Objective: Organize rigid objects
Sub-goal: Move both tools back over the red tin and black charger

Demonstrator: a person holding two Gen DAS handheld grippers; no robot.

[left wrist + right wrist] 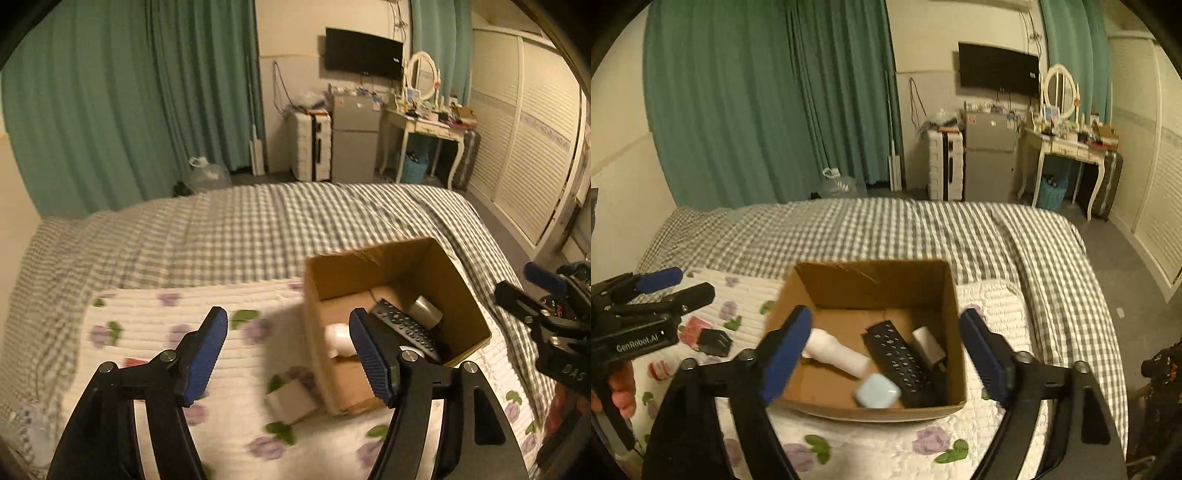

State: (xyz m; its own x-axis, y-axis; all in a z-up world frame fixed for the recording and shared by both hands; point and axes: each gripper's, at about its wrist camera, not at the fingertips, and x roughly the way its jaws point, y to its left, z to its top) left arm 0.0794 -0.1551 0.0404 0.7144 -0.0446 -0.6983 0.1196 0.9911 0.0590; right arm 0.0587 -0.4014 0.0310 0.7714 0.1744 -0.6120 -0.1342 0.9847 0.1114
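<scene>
Both hand-held grippers stand wide and empty. Our right hand-held gripper (882,354) hovers over the cardboard box (871,284) on the bed (923,229), which holds a remote control (901,362), a white cylinder (838,350), a pale blue block (879,391) and a small roll (929,345). Our left hand-held gripper (288,354) is nearer the loose things beside the box: a black item (714,341) and red-and-white pieces (692,330), lying left of the box on the floral quilt (871,450).

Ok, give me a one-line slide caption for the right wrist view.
Open right gripper above the cardboard box holding a black remote, white bottle and pale blue cube.
</scene>
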